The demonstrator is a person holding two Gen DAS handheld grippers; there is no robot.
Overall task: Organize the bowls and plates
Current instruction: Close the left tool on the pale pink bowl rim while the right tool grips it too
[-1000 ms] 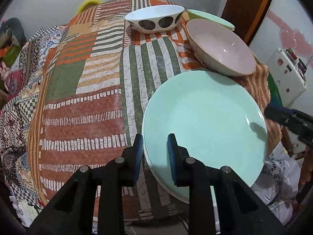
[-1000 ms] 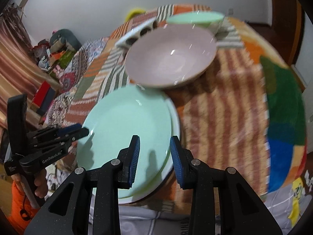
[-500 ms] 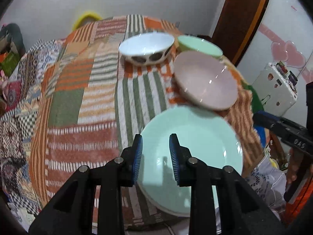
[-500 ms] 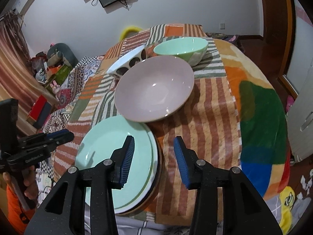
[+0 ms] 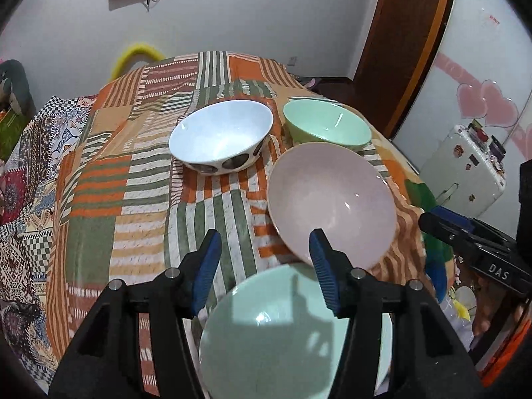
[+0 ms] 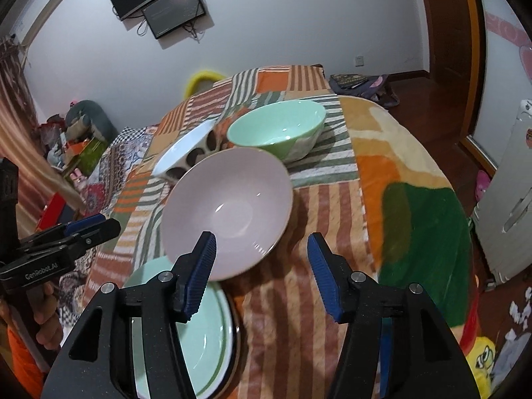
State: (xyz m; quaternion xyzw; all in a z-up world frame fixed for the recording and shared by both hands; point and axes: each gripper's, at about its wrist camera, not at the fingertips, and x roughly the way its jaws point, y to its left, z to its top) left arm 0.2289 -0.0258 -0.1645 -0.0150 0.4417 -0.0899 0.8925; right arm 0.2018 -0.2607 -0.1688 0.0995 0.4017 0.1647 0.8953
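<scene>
"Where were the claws when you looked?"

"Both were over the near edge of the counter (image 6: 332, 299), under its striped patchwork cloth (image 5: 139, 173). My left claw (image 5: 264, 266) was opening its jaws with nothing between the pads; the mint plate (image 5: 272, 332) lay flat below it, on top of a small stack of plates at the near edge. My right claw (image 6: 261, 271) was opening too, also empty, and hung over the cloth just right of that stack (image 6: 199, 332)."

"So the plates were sorted?"

"I judged that step finished: the mint plate sat on the pile and neither claw touched it. The bowls were the open matter."

"Where did they sit?"

"The pink bowl (image 6: 229, 209) stood just behind the plates, its near rim looking as if it overlapped the stack's far edge. Behind it to the left was the white bowl with dark spots (image 5: 221, 136), and to the right the green bowl (image 6: 279, 129), close beside each other. I couldn't tell whether they touched."

"What did the next move call for?"

"Nesting the bowls, I reckoned. The pink one was widest, so it should stay at the bottom. A claw had to reach over it, pinch a rim of a smaller bowl, lift clear, and set it down inside without knocking anything."
</scene>
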